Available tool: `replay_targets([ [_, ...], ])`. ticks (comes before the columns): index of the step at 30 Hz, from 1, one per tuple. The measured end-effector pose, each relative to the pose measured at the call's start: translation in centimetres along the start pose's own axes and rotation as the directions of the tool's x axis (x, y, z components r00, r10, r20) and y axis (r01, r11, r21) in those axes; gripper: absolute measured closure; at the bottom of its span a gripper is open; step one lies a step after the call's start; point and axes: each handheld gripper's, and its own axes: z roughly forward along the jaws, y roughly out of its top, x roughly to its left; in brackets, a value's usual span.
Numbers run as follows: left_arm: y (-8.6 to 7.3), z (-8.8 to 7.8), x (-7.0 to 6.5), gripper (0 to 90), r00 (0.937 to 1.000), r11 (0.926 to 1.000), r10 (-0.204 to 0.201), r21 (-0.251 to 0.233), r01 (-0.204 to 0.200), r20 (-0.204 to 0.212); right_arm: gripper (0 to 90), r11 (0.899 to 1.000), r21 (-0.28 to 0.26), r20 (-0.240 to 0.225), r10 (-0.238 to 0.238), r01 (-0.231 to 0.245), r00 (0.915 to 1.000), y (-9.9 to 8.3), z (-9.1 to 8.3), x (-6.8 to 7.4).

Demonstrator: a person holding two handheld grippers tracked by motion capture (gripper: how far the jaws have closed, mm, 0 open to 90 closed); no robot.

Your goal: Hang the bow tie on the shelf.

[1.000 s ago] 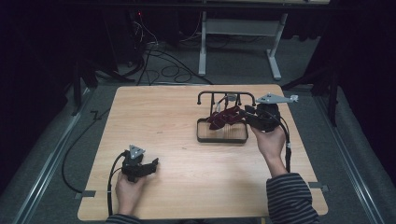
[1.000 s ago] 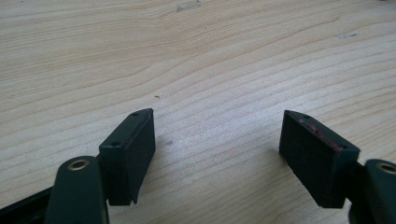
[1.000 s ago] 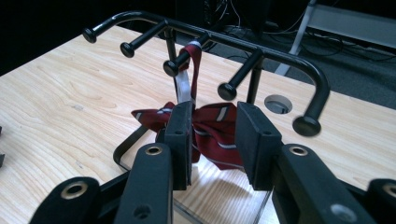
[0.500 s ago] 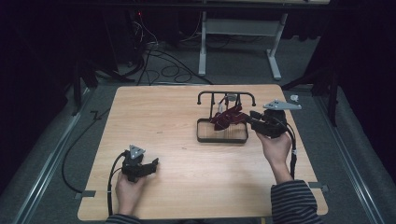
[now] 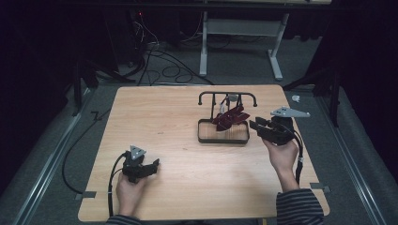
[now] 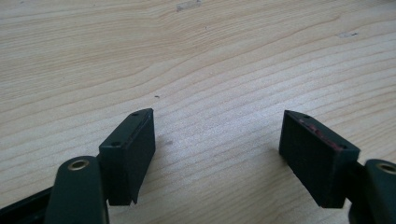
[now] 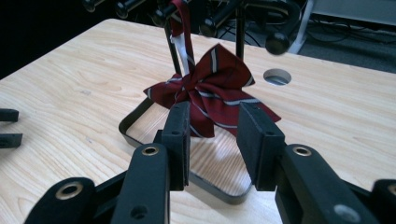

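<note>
A black wire stand (image 5: 223, 138) with a tray base and a top rail stands right of the table's middle. A dark red striped bow tie (image 5: 229, 117) hangs by its strap from the rail, over the tray. My right gripper (image 5: 256, 125) is just right of the stand, pointing left at it, jaws open. In the right gripper view the bow tie (image 7: 215, 87) hangs a little beyond the open right gripper (image 7: 212, 122), with nothing between the pads. My left gripper (image 5: 154, 165) rests near the front left. It is open over bare wood in the left gripper view (image 6: 217, 128).
The wooden table (image 5: 164, 117) has a round hole (image 7: 277, 76) behind the stand. Cables trail from both grippers toward the front edge. Beyond the far edge stand a white desk frame (image 5: 244, 28) and floor cables (image 5: 155, 51).
My right gripper has drawn back to the right, away from the bow tie, and sunk a little. The bow tie stays hanging on the stand. The left gripper has not moved.
</note>
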Motion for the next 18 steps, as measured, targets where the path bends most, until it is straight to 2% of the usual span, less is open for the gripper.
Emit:
replay_targets([
  [18,0.0,0.0,0.0,27.5,1.0000,1.0000,0.004,0.001,-0.004,-0.004,66.6,1.000,0.004,-0.003,0.028,-0.028,0.9996,-2.1,-0.9,-0.5],
])
